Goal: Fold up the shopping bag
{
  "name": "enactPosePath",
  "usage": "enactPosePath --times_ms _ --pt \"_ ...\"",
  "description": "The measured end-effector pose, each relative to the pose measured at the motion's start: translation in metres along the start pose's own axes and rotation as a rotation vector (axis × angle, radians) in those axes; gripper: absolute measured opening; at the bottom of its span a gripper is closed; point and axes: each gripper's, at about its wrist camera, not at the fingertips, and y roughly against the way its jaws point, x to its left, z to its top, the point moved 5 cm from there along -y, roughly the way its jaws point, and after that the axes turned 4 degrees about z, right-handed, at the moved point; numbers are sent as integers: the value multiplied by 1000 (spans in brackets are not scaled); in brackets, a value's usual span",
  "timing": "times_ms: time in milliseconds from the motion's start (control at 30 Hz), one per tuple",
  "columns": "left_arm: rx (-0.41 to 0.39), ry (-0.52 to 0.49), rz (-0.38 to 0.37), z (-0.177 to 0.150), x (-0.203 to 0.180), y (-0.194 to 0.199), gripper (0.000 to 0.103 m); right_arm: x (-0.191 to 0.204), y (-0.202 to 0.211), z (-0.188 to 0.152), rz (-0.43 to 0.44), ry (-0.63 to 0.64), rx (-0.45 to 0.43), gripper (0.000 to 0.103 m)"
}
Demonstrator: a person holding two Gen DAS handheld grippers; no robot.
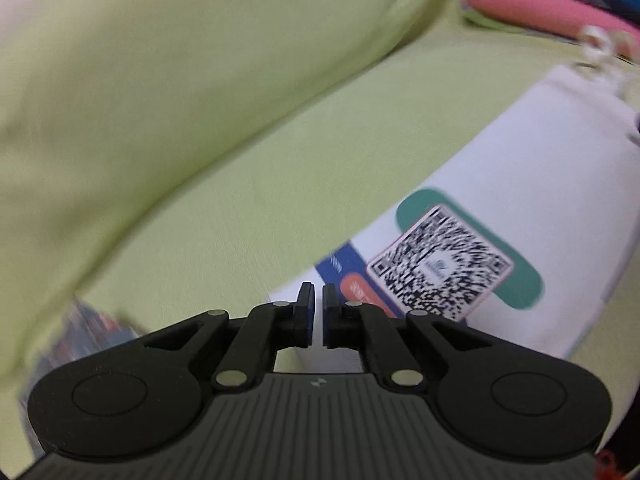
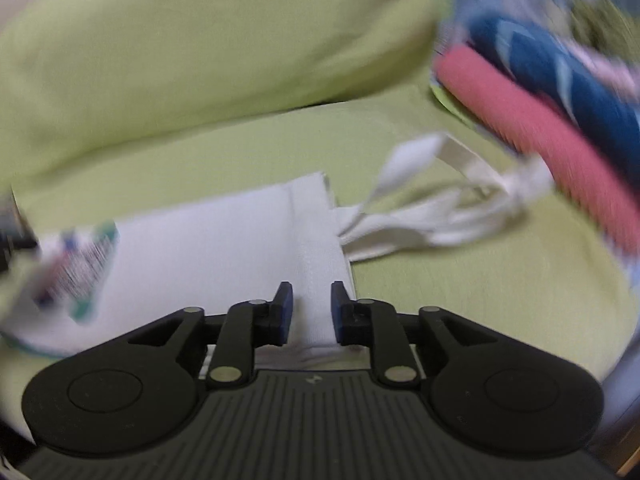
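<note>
The white shopping bag point(image 1: 540, 184) lies on a green sofa seat, with a QR code print point(image 1: 440, 268) on teal, blue and orange patches. My left gripper point(image 1: 318, 300) is closed to a thin slit at the bag's near corner, with white fabric showing in the slit. In the right wrist view the bag point(image 2: 208, 248) shows its hemmed end, and its white handles point(image 2: 440, 208) trail loose to the right. My right gripper point(image 2: 312, 300) hovers over that hem with its fingers a little apart and the hem strip between them. Both views are motion-blurred.
A green back cushion point(image 1: 180, 80) rises behind the seat point(image 2: 480, 300). A pink roll point(image 2: 540, 140) and blue patterned fabric point(image 2: 560, 80) lie at the right end of the sofa, close to the handles. Something dark shows at the left edge point(image 2: 12, 236).
</note>
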Motion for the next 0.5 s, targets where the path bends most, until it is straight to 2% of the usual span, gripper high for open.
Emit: enactPosePath --times_ms 100,133,200,333,367,500 --pt "-66 -153 -81 -9 -18 25 9 -22 20 -12 84 -230 20 26" --pt "-80 -208 -114 -14 -25 33 16 -30 24 -18 103 -304 33 33" --pt "-84 -329 -165 -26 -41 43 16 -44 27 -31 144 -454 49 34" --pt "-73 -539 -164 -46 -61 47 16 -60 14 -49 217 -701 56 37" --pt "-75 -563 -165 -48 -63 48 13 -61 9 -51 233 -749 52 41" --pt "-95 -571 -206 -48 -61 59 16 -60 -6 -54 235 -830 52 43"
